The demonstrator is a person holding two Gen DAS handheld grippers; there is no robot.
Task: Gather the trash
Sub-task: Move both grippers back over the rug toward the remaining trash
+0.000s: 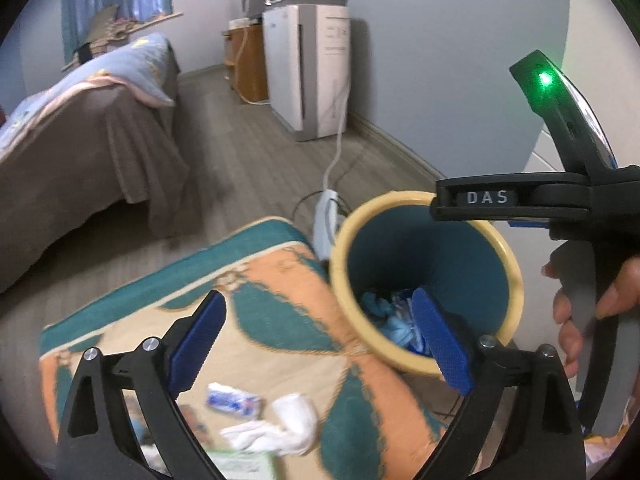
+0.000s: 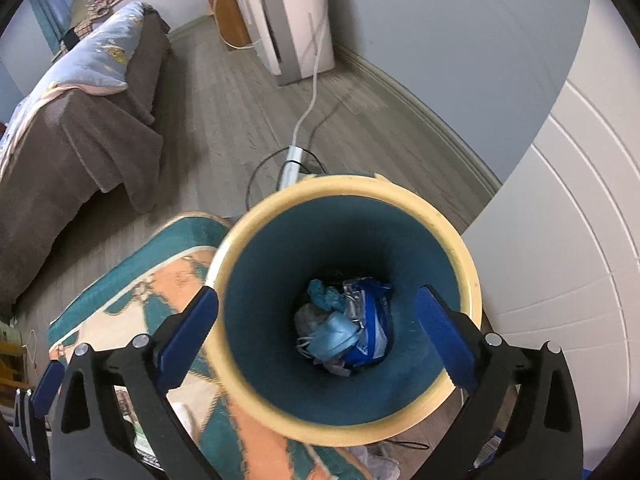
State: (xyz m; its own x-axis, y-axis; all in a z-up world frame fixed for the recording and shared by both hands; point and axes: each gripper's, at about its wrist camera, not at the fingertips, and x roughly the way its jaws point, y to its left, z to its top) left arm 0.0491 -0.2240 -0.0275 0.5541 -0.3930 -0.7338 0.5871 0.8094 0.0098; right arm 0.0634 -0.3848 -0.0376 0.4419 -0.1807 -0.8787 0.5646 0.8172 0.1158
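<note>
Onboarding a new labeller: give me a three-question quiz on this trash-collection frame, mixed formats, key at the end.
1. True or false: the right tongs grip a wrapper.
2. Where does the crumpled white tissue lie? A) on the teal-and-orange patterned rug B) in the yellow-rimmed teal plastic bin C) on the bed
3. Fill in: a pale blue ____ mask lies at the bin's bottom.

Key: 1 false, both tongs are open and empty, the left tongs too; 2 A; 3 face.
</note>
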